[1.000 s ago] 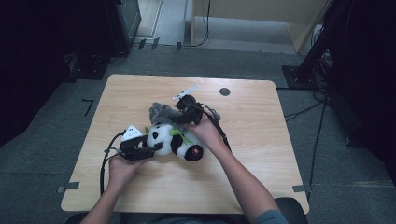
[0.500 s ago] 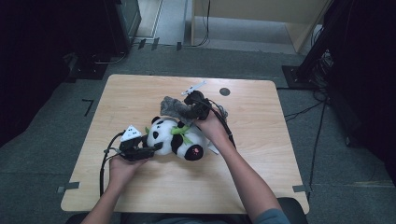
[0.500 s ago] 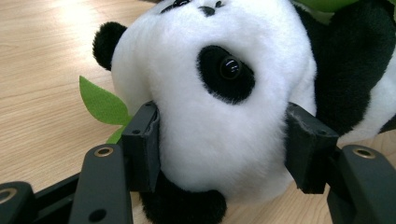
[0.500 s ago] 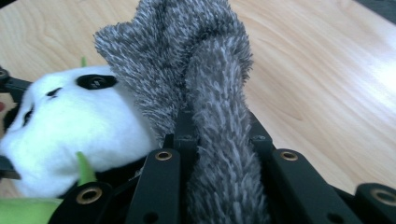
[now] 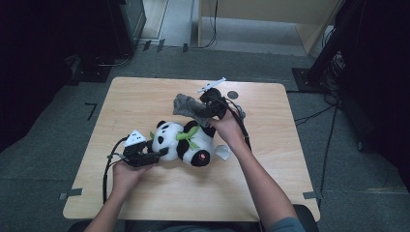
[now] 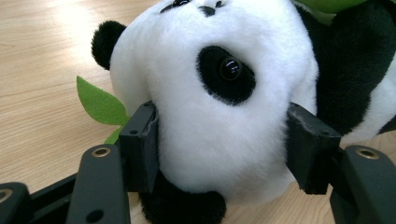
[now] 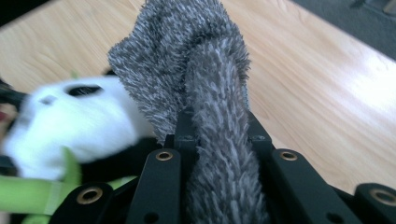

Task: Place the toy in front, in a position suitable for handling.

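My left tongs [image 6: 219,140] clench the black-and-white plush panda's head [image 6: 219,88] — right tongs [image 7: 218,140] grip a fuzzy grey cloth [image 7: 205,70], seemingly lifted just beyond the panda.

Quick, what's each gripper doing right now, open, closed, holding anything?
Left gripper: closed on the panda plush toy's head, on the table.
Right gripper: closed on the grey fuzzy cloth, held above the table.

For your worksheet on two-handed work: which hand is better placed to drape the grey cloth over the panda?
Right. Its tongs are shut on the grey cloth, lifted beside the panda; the left tongs clamp the panda's head, steadying it.
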`<state>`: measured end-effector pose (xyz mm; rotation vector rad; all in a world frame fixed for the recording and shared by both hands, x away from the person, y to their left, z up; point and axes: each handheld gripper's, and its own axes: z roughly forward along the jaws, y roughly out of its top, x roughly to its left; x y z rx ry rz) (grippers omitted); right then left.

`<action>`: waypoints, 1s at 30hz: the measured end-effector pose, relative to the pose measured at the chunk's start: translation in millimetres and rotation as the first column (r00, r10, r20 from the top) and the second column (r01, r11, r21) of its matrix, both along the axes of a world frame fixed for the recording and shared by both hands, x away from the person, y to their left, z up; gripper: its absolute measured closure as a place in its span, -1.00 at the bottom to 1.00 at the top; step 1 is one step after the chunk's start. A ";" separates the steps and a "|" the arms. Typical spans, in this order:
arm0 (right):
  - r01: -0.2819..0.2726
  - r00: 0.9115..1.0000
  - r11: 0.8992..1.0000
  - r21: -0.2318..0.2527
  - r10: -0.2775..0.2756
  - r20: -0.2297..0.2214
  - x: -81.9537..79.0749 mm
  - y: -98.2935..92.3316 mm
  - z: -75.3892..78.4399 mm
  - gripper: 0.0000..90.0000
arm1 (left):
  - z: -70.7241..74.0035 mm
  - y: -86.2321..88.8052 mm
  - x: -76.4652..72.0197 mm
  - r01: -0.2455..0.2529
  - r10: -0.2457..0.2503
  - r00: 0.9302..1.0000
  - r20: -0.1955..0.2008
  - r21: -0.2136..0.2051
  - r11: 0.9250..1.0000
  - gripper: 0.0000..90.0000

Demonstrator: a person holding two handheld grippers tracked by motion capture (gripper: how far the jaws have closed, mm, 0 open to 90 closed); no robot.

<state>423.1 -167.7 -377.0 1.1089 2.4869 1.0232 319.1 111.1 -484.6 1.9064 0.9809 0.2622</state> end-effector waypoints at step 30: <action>-0.173 0.980 0.980 0.103 0.182 -0.086 -16.0 70.6 -25.2 0.61 | -0.9 -0.1 0.4 -0.015 0.015 1.000 -0.016 -0.014 1.000 -0.29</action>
